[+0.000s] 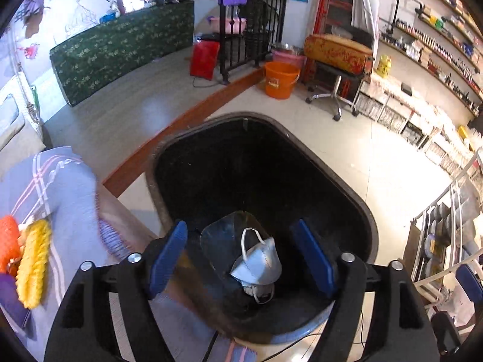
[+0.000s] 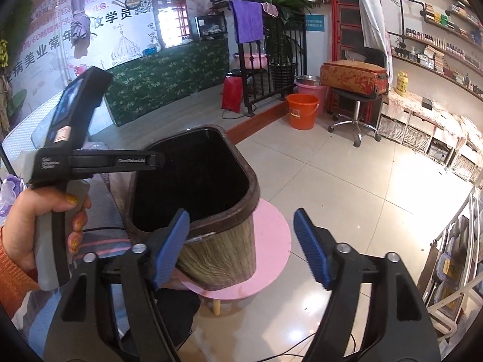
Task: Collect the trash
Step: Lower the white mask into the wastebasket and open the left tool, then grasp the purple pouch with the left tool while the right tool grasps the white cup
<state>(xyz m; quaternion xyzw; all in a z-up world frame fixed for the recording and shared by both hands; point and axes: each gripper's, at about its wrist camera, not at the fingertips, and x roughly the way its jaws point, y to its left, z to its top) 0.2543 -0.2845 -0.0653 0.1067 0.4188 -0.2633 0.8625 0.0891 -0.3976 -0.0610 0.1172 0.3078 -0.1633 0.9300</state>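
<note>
A dark trash bin (image 1: 302, 163) with a wood-grain outside (image 2: 223, 256) stands on a round pink stool (image 2: 268, 241). In the left wrist view a white face mask (image 1: 259, 259) lies at the bin's bottom on a clear plastic piece (image 1: 223, 238). My left gripper (image 1: 244, 256) is open and empty, held over the bin's mouth above the mask. My right gripper (image 2: 241, 247) is open and empty beside the bin's near rim. In the right wrist view the left gripper's body (image 2: 69, 150) shows at left, held in a hand.
A bed with a grey-blue cover (image 1: 60, 199) and orange and yellow knitted items (image 1: 33, 262) lies left of the bin. An orange bucket (image 2: 302, 110), a rolling stool with a suitcase (image 2: 353, 81), shelves (image 2: 437, 138) and a white rack (image 2: 452, 256) stand around the tiled floor.
</note>
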